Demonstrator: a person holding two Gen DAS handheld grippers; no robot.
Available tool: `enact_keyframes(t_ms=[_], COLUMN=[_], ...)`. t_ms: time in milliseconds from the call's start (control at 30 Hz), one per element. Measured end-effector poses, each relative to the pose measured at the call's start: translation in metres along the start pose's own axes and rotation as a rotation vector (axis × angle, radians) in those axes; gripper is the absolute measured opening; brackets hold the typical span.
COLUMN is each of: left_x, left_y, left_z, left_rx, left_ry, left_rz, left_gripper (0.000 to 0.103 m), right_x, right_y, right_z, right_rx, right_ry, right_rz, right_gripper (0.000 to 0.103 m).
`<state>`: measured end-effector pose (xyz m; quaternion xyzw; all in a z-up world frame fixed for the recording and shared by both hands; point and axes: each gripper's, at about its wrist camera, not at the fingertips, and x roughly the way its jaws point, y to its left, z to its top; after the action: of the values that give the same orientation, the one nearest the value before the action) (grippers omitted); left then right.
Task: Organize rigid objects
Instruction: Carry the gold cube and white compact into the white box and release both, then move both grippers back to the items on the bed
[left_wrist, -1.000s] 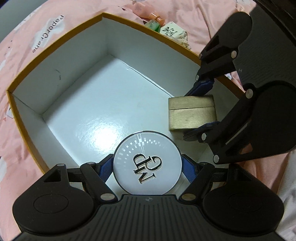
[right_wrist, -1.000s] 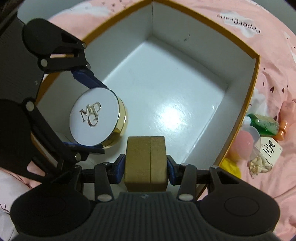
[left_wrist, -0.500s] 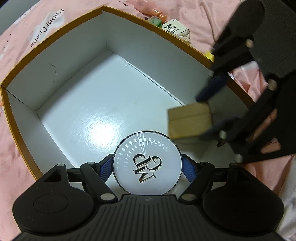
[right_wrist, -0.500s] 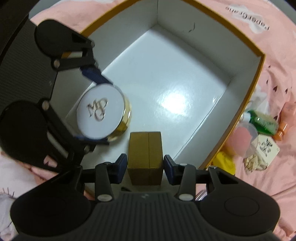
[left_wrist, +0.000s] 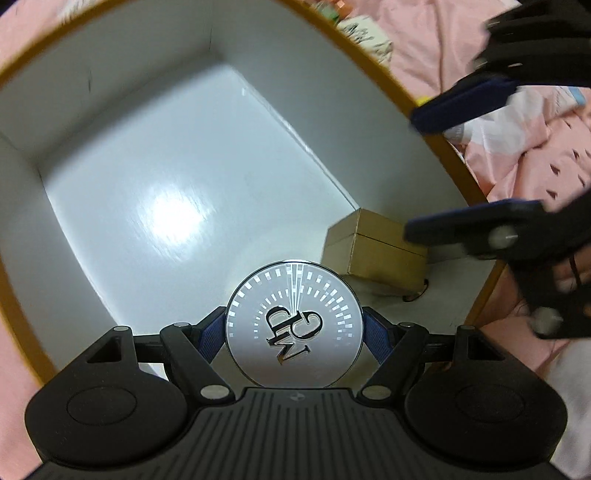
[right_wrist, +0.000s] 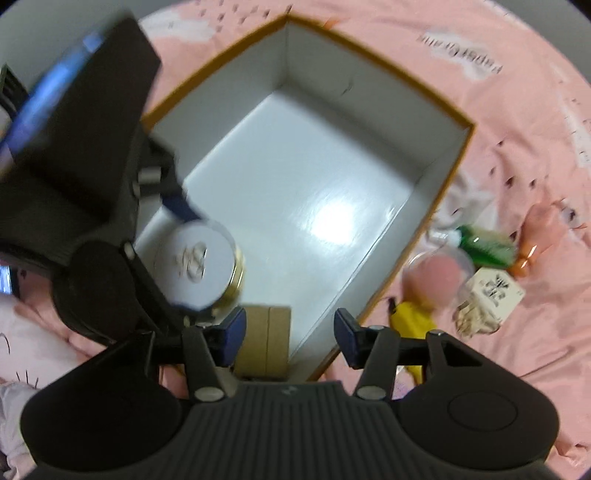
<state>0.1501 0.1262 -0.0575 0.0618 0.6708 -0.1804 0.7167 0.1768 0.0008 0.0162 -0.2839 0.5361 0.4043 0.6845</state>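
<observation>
My left gripper (left_wrist: 293, 332) is shut on a round white compact (left_wrist: 293, 326) with a gold rim and holds it low inside the white box with an orange rim (left_wrist: 373, 62). It also shows in the right wrist view (right_wrist: 195, 267). A small tan box (left_wrist: 373, 251) stands on the box floor in the near right corner, also seen in the right wrist view (right_wrist: 264, 339). My right gripper (right_wrist: 290, 332) is open and empty, raised above the box's corner, clear of the tan box.
The box (right_wrist: 458, 166) lies on a pink bedsheet (right_wrist: 517, 362). Beside it on the right lie a green bottle (right_wrist: 487, 247), a pink round container (right_wrist: 439, 275), a white printed carton (right_wrist: 495, 291), a yellow item (right_wrist: 410, 317) and an orange bottle (right_wrist: 535, 236).
My right gripper has opened, left the tan box on the box floor and pulled back and up. My left gripper still holds the compact, moved slightly.
</observation>
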Motion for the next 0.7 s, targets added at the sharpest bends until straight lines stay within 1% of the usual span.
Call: enact_keyframes(t_ms=[67,133,200,267,333,400,567,700], left_x=[0.006,0.009,0.012,0.016,0.021,0.026,0.030,0.033], left_y=[0.003,0.004,0.002,0.000,0.000,0.001,0.004,-0.004], left_z=[0.003,0.006,0.010,0.014,0.017,0.018,0.015,0.016], left_rx=[-0.037,-0.059,-0.064,-0.067,-0.074,-0.078,-0.081,-0.067], left_ry=[0.030,0.039,0.035,0.039,0.054,0.069,0.076,0.089], left_rz=[-0.039,-0.062,-0.060,-0.056,-0.067,-0.058,-0.056,-0.041], left_gripper=[0.088,0.088,0.088,0.088,0.088,0.088,0.088,0.090], right_x=[-0.006,-0.016,-0.023,-0.026,-0.031,-0.031,-0.028,-0.027], right_y=[-0.001,0.000,-0.002,-0.006,-0.013,-0.021,-0.034,-0.041], right_z=[-0.001,-0.009,-0.014,-0.018,-0.024,-0.027,-0.042,-0.051], right_rx=[0.008,0.000,0.000,0.019,0.052,0.081,0.135,0.168], right_ry=[-0.043,-0.097,-0.138,-0.166,-0.180,-0.192,-0.210,-0.218], right_rz=[-0.022,-0.060,-0.097,-0.106,-0.107,-0.111,-0.108,-0.105], right_gripper=[0.053,0.053,0.053,0.053,0.053,0.053,0.053,0.053])
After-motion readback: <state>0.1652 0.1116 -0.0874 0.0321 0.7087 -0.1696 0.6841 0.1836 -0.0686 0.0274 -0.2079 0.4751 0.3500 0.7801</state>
